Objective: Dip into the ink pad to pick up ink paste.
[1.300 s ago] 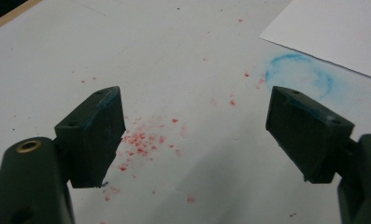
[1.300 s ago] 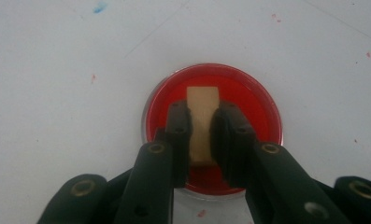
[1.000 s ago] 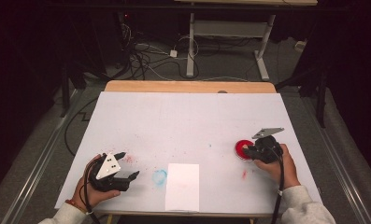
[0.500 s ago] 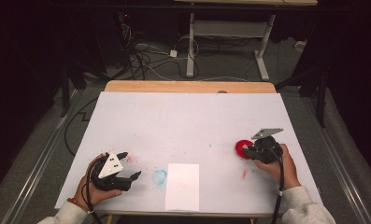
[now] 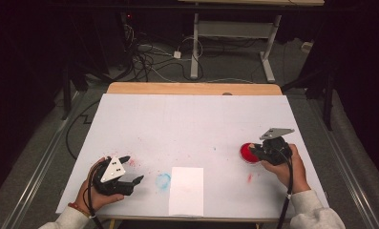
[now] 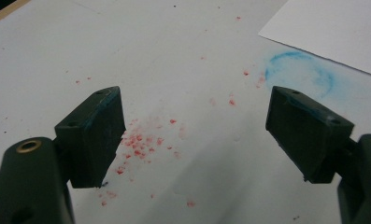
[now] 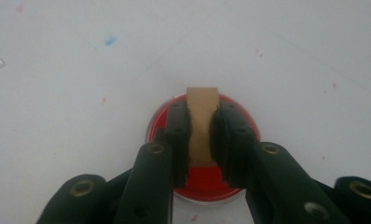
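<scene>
A small tan, flat-sided wooden block (image 7: 202, 122) stands between the closed jaws of the right gripper (image 7: 201, 135) — pinched on both sides, its squared end poking out past the jaw tips. Directly beneath the jaws lies a round, shallow red dish (image 7: 202, 179) with a pale rim, flat on the white table; the block sits over its red centre. In the high view the red dish (image 5: 247, 152) lies just ahead of the jaws.

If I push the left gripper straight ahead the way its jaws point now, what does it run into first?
Probably the blue smudge on the table cover, then the white paper sheet just beyond. The left gripper is open over scattered red specks; nothing solid stands before the sheet, though depth is hard to judge.
</scene>
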{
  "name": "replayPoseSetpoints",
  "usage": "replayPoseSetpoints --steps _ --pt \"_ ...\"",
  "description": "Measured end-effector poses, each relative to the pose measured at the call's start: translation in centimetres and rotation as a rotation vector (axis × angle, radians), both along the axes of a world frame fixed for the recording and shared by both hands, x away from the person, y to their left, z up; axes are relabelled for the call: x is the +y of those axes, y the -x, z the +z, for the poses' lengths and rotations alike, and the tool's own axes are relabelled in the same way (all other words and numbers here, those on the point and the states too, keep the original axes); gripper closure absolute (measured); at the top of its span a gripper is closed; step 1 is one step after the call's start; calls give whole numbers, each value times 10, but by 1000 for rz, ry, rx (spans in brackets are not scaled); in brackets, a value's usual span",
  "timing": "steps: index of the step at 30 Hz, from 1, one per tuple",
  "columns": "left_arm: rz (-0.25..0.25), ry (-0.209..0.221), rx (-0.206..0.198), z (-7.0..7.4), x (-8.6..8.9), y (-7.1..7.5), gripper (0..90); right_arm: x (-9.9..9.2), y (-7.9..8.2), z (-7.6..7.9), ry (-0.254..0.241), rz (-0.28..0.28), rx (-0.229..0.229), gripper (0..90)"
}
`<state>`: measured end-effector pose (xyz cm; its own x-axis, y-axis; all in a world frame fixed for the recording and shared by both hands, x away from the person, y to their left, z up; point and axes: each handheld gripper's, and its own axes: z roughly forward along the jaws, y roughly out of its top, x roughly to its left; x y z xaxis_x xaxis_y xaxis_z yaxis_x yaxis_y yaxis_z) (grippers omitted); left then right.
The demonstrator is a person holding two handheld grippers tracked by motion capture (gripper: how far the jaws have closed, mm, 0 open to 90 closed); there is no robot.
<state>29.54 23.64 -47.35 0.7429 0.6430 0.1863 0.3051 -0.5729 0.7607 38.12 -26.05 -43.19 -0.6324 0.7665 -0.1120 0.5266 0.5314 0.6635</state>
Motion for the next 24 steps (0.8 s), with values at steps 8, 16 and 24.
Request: replayPoseSetpoints --steps 8,16,24 --pt "-3 -9 -6 1 -1 3 188 -7 10 21 -52 -2 -71 761" --pt "-1 -9 -4 1 -1 3 187 -8 17 34 -115 8 -108 761" --pt "-2 -9 -4 1 -1 3 187 2 28 49 -142 48 -156 761"
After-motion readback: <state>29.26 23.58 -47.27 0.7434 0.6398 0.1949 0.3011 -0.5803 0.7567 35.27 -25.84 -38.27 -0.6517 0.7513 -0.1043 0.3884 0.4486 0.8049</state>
